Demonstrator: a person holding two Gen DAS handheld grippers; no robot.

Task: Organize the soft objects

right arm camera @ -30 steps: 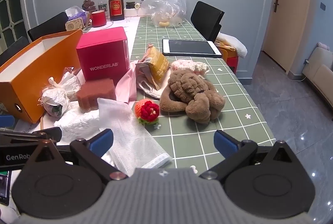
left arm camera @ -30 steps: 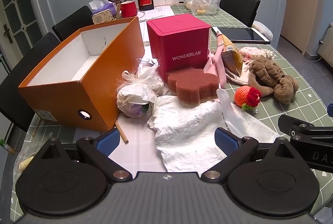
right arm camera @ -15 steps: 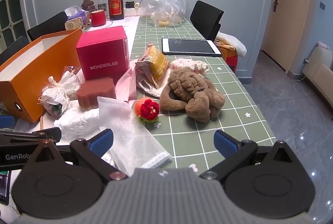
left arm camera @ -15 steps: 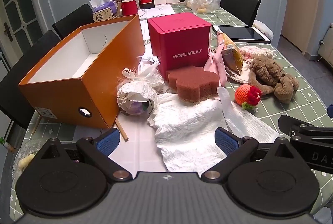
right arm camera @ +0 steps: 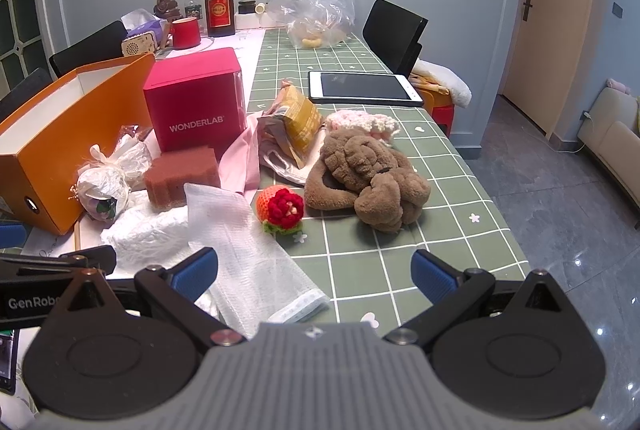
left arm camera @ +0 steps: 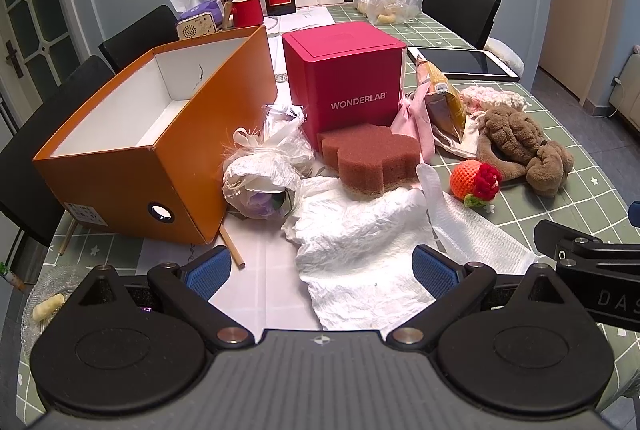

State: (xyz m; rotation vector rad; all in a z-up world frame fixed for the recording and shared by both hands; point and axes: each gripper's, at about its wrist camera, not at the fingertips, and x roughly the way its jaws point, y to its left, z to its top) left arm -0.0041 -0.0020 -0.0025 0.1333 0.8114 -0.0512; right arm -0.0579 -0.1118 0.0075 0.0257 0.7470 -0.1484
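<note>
Little has moved; sponge (left arm camera: 370,161) hides, seemingly, pink cloth (right arm camera: 244,160).

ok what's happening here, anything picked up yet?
Nothing yet. Both grippers, left and right, hang open and empty over the table's near edge. The sponge, brown plush toy, knitted strawberry and white cloths lie loose on the table, and the orange box is empty.

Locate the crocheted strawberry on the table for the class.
In the right wrist view the crocheted strawberry lies mid-table on the green checked cloth, just left of the brown plush toy and right of the white mesh cloth.
</note>
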